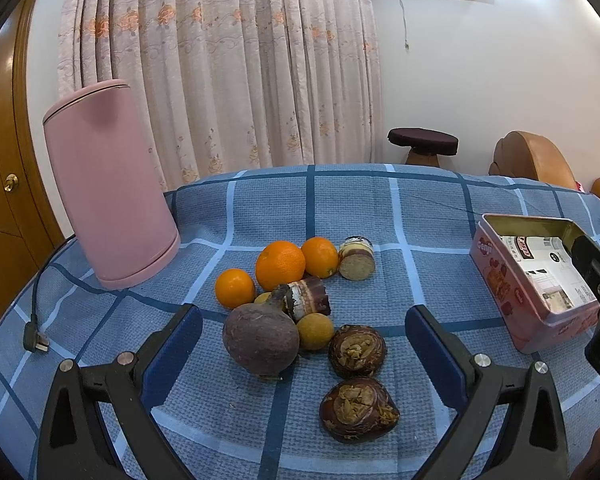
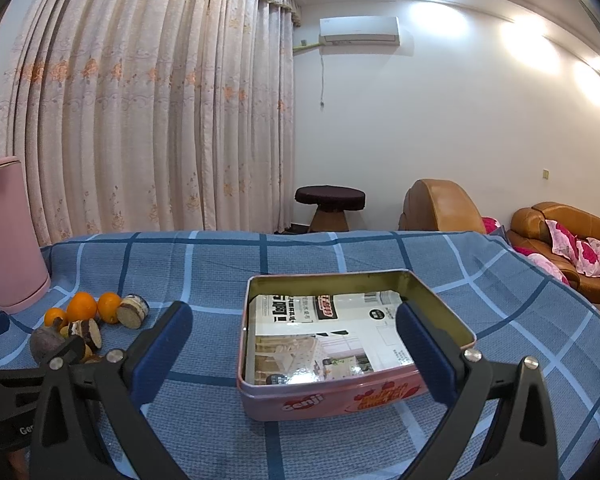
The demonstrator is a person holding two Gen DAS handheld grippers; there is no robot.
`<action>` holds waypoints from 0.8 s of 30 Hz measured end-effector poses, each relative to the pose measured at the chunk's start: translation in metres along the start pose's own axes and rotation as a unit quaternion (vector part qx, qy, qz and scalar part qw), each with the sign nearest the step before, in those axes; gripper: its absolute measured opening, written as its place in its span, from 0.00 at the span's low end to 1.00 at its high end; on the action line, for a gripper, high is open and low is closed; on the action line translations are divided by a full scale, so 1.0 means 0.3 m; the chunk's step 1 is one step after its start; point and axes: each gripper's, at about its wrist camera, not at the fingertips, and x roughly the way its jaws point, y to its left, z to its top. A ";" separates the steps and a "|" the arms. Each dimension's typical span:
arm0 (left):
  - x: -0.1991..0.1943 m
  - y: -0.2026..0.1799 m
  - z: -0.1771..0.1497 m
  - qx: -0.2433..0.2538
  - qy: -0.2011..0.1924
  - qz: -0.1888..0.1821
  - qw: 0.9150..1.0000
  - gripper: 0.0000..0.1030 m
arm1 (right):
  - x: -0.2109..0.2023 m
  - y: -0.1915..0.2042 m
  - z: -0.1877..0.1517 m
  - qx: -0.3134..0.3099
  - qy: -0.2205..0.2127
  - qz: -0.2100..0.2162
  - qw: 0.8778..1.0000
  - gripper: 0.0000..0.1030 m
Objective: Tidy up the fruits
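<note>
Blue checked cloth (image 1: 380,216) is spread over the table, and the fruits are gathered on it in one loose cluster. In the left wrist view, three oranges (image 1: 280,265) are seen at the cluster's 12 o'clock side, the largest in the middle and touching the one at its 3 o'clock. Two cut sugarcane pieces are laid nearby: one (image 1: 356,259) just at 3 o'clock of the oranges, the other (image 1: 307,296) at the cluster's centre. A dark purple round root (image 1: 261,339) is placed at 7 o'clock of the cluster, with a small tan longan (image 1: 315,333) touching its 3 o'clock side. Two dark brown water chestnuts (image 1: 357,352) are set at 5 o'clock, one nearer the camera than the other.

The left gripper (image 1: 304,344) is held low over the cluster, its jaws spread wide and gripping nothing, the purple root and nearer chestnuts lying between them.

A pink tin box (image 2: 328,398) is seen open at 3 o'clock of the fruits, well apart from them, with only printed paper (image 2: 324,336) inside. The right gripper (image 2: 294,344) is held over the tin, jaws wide and empty.

A pink kettle (image 1: 108,184) is stood at 10 o'clock of the fruits.
</note>
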 end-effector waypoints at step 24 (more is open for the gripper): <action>-0.001 -0.006 0.003 0.000 0.002 -0.001 1.000 0.99 | 0.000 0.000 0.001 0.000 0.000 0.000 1.000 1.00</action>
